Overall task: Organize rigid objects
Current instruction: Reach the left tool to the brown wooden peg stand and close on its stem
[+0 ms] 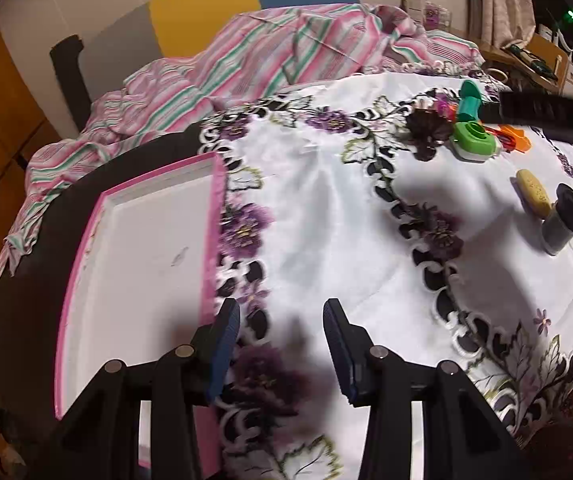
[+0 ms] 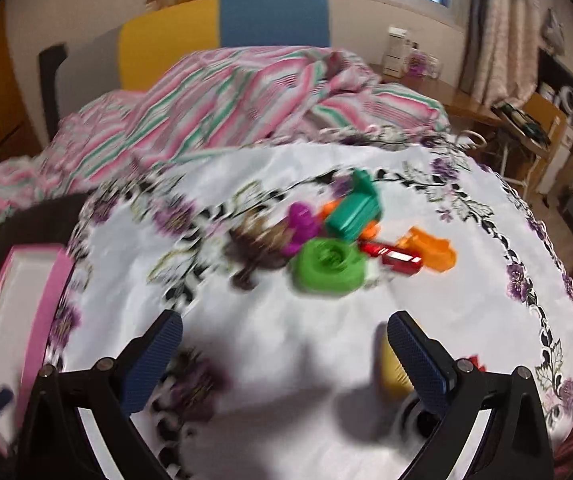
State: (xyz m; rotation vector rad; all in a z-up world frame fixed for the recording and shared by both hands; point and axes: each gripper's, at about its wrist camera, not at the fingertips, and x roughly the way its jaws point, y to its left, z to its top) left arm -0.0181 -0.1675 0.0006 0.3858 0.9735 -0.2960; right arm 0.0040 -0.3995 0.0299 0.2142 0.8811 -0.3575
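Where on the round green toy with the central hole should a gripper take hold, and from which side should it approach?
Probably from above, across the green toy's outer rim. It lies flat on the cloth, and its near and left edges are bare, while red and teal pieces crowd its far-right side. The right gripper is open and empty.

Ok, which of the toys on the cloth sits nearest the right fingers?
The yellow block, just behind the right-hand finger; the green ring and the other toys lie farther up the cloth.
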